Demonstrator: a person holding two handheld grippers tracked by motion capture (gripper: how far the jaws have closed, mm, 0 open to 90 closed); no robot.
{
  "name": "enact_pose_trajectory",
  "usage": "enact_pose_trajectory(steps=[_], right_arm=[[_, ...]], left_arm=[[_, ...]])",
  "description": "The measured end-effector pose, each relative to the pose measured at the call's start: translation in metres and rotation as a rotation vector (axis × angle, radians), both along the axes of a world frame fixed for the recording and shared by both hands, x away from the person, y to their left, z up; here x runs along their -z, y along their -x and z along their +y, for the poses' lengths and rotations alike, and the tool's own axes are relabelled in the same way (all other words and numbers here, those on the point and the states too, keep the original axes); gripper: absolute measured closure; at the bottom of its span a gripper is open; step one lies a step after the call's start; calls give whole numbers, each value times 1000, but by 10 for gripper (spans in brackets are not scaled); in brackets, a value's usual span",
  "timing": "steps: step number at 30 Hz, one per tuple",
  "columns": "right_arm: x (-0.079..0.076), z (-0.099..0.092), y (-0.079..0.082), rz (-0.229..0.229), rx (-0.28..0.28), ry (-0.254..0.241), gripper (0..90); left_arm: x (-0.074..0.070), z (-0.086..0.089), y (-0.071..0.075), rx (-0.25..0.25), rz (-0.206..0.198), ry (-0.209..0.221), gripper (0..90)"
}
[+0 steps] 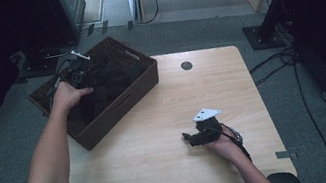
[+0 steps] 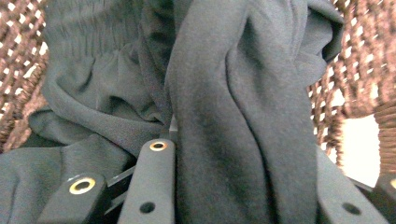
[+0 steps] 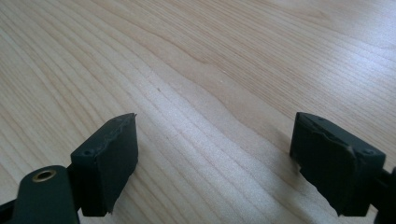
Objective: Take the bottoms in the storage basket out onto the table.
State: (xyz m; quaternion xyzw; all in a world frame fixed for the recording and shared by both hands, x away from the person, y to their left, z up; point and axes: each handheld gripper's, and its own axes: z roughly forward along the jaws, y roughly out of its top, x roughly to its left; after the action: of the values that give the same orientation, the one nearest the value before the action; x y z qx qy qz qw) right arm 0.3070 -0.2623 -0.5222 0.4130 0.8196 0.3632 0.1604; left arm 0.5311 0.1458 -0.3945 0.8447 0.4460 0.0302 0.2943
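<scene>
**Dark cloth gripped inside the wicker basket**

Fingers of the left gripper (image 2: 233, 186) clench a thick fold of dark grey soft fabric (image 2: 224, 107), which lies in the brown woven wicker basket (image 1: 141, 82), probably to lift it out. The right gripper (image 3: 215, 163) rests wide apart, holding nothing, over the pale wooden table (image 1: 169, 136), likely waiting. No writing is readable.

Cloth (image 1: 110, 78) lies in the basket (image 1: 145, 76) on the table's (image 1: 159, 138) left.

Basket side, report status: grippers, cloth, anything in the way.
Left gripper shut on dark cloth inside the basket. Right gripper open over bare table. Basket walls close around the cloth.
</scene>
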Motion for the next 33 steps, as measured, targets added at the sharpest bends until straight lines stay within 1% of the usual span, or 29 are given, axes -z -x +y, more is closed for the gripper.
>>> enact_pose_trajectory(steps=[2, 3, 9, 11, 12, 13, 14, 16, 18, 21, 22, 24, 25, 26, 27, 28, 29, 30, 33], right_arm=[[0, -1, -1, -2, -3, -4, 150], [0, -1, -1, 1, 0, -7, 150], [0, -4, -3, 8, 8, -16, 150], [-1, -5, -4, 10, 8, -16, 150], [-1, -5, -4, 13, 10, -18, 150], [-1, -7, -5, 9, 12, -16, 150], [0, -7, -5, 9, 15, -18, 150], [0, -7, -5, 8, 19, -12, 150], [0, -7, -5, 4, 17, -7, 150], [1, -7, -4, -8, 13, 1, 147], [1, -7, -4, -12, 11, 0, 146], [2, -7, -4, -15, 13, -3, 145], [2, -7, -4, -16, 14, -4, 145], [2, -7, -4, -15, 14, -4, 145], [2, -7, -4, -15, 14, -4, 145], [2, -7, -4, -15, 12, -4, 145], [2, -7, -4, -15, 15, -5, 145], [2, -7, -4, -15, 15, -5, 145], [0, -6, -5, 1, 20, -31, 143]], left_arm=[[-7, -1, 1, 8, -13, -10, 673], [-7, -1, 1, 8, -13, -10, 673], [-27, -2, 6, 29, -42, -6, 674], [-29, -2, 6, 33, -47, -5, 674], [-33, -3, 7, 38, -52, -4, 674], [-39, -3, 9, 36, -58, 14, 675], [-39, -3, 9, 36, -58, 14, 675], [-52, -6, 12, 40, -77, 9, 675], [-59, -9, 15, 43, -90, 6, 675], [-69, -11, 19, 48, -110, 15, 674], [-73, -10, 21, 45, -116, 28, 674], [-75, -10, 22, 46, -122, 35, 674], [-82, -9, 23, 44, -122, 44, 674], [-82, -9, 23, 44, -122, 44, 674], [-86, -10, 25, 47, -125, 40, 674], [-93, -11, 27, 52, -139, 34, 674], [-97, -12, 30, 52, -147, 40, 674], [-97, -12, 30, 52, -147, 40, 674], [-112, -14, 38, 53, -175, 57, 675]])
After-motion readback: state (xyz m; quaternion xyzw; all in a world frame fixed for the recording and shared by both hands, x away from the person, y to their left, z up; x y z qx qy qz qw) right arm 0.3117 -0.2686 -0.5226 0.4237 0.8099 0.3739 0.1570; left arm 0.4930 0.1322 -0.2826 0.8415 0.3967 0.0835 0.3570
